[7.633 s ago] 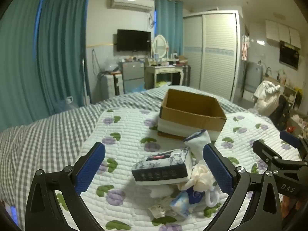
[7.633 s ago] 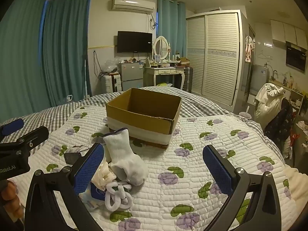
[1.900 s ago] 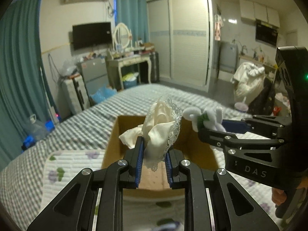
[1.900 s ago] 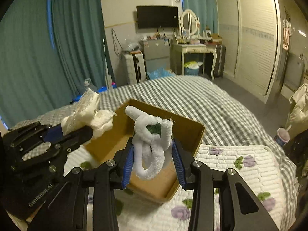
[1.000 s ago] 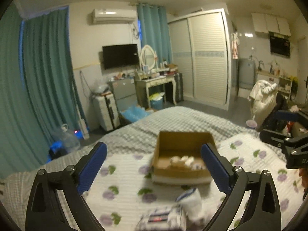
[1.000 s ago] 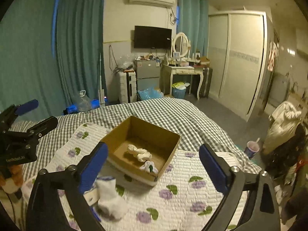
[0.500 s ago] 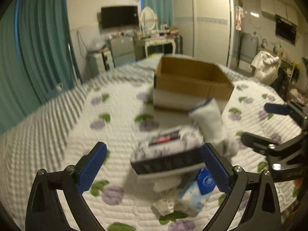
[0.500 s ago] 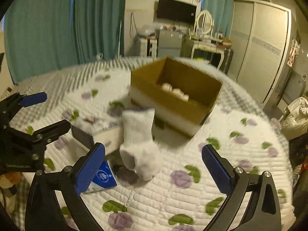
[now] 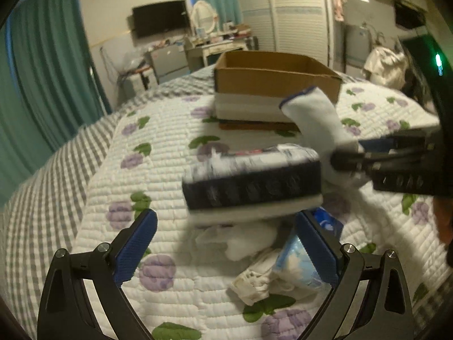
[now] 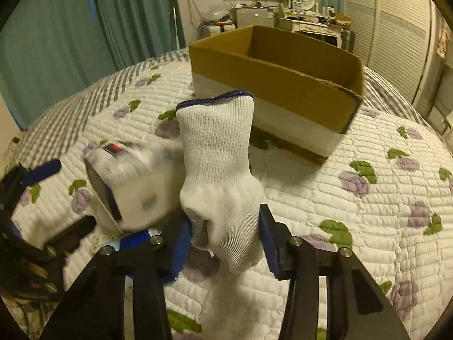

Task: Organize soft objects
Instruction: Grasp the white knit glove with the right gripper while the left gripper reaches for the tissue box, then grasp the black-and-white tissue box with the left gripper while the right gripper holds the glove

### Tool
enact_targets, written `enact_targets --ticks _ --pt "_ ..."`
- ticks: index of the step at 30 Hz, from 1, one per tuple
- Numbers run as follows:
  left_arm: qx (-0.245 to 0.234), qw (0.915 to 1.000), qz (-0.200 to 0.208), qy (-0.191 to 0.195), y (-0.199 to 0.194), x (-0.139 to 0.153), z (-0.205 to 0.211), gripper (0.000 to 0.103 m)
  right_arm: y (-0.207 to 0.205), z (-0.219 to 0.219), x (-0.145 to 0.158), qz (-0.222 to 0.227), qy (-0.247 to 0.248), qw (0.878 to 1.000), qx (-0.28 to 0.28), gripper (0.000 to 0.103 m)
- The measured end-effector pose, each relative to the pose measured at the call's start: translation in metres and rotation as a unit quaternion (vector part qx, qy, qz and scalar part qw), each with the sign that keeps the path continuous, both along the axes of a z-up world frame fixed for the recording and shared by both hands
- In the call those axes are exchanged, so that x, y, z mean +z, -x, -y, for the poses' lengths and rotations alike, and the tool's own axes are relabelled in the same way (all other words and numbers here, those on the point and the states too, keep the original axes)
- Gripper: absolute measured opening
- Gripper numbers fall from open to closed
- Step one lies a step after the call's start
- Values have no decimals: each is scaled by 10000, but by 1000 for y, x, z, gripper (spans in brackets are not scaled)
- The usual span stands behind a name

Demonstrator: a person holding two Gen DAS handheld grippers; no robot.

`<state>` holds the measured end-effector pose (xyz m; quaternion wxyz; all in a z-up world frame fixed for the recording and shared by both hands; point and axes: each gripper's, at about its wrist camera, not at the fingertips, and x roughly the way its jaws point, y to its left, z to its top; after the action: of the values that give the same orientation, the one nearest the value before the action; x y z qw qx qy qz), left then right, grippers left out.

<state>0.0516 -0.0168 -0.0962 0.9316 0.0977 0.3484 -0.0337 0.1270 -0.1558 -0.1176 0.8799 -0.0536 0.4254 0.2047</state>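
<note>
A white knit glove with a blue cuff stands between my right gripper's blue pads, which are shut on its lower part; it also shows in the left wrist view. My left gripper is open, low over the quilt, just before a dark-and-white tissue pack. Under the pack lie a blue tissue packet and crumpled white cloth. The open cardboard box stands behind the glove.
A white quilt with purple flowers covers a grey checked bed. Teal curtains hang at the left. A dressing table and wardrobe stand at the far wall. My right gripper's body reaches in from the right.
Both grippers have dropped closer to the pile on the quilt. My right gripper has shut on the white glove. My left gripper stays open, now nearer the tissue pack.
</note>
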Motion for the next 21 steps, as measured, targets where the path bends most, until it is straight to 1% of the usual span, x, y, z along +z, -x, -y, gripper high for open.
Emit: enact_targets --ticks 3,6,7,8,11,13,14,18,21 --pt "-217 9996 76 -170 4 1 13 99 8 11 8 37 25 9999 -142 42" --pt "-416 9968 212 -651 3 0 28 99 19 24 16 88 48 9996 -254 42" --pt "-486 9945 243 -896 -1 -1 34 99 22 28 18 99 42 9996 -272 42" --pt "-534 9929 253 -1033 -3 -2 36 99 24 29 19 110 35 9995 -289 42" --pt "-721 9877 107 -1380 -13 -8 40 98 26 37 24 134 -38 9992 -366 42" --pt "-795 9838 30 -1604 -18 -13 41 95 26 38 25 115 -49 9993 -364 42" --pt "-841 9818 16 -1702 -22 -15 42 94 25 39 25 106 -57 9993 -358 42" --pt "-1111 9710 59 -2114 -35 -20 51 94 21 39 21 8 -87 9993 -371 42" --pt "-1476 9559 115 -2538 -43 -27 61 94 21 39 20 -5 -93 9992 -378 42"
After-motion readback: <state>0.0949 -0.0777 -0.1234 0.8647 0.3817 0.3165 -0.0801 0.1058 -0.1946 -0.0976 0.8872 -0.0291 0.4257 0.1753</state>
